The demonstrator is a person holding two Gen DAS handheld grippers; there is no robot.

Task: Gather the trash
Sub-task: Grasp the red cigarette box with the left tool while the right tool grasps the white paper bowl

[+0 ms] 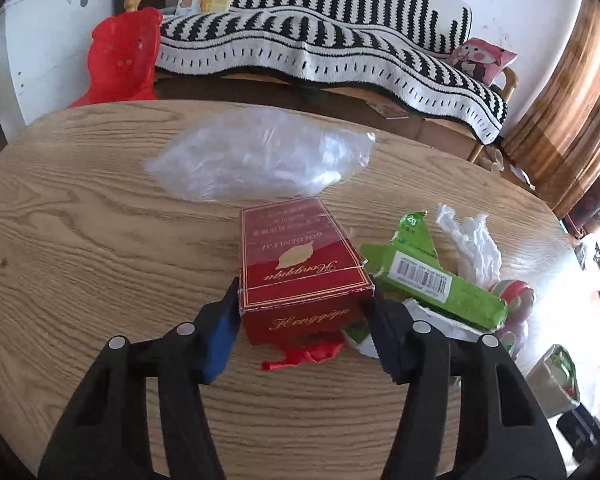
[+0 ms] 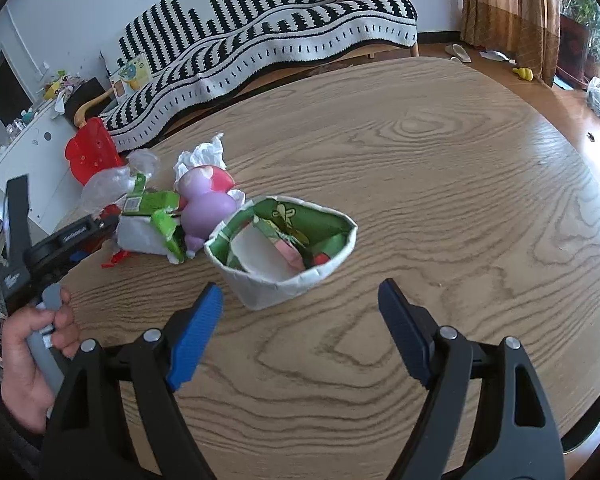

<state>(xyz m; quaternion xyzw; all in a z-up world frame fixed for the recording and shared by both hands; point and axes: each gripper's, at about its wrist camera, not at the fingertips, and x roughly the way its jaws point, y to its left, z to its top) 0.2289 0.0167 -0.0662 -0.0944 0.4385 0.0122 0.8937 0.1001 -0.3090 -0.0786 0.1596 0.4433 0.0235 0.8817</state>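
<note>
2 blue pads of the left hand-held gripper (image 1: 304,316) clamp the near end of a red cardboard cigarette box (image 1: 300,264) — glossy, rectangular, long axis pointing away from the camera across the wood-grain table (image 1: 80,240). Beside it lie a torn green carton (image 1: 432,276) and a crinkled clear plastic bag (image 1: 260,160). The right hand-held gripper (image 2: 300,328) gapes apart just short of a white paper bin (image 2: 284,248) — holding nothing.
</note>
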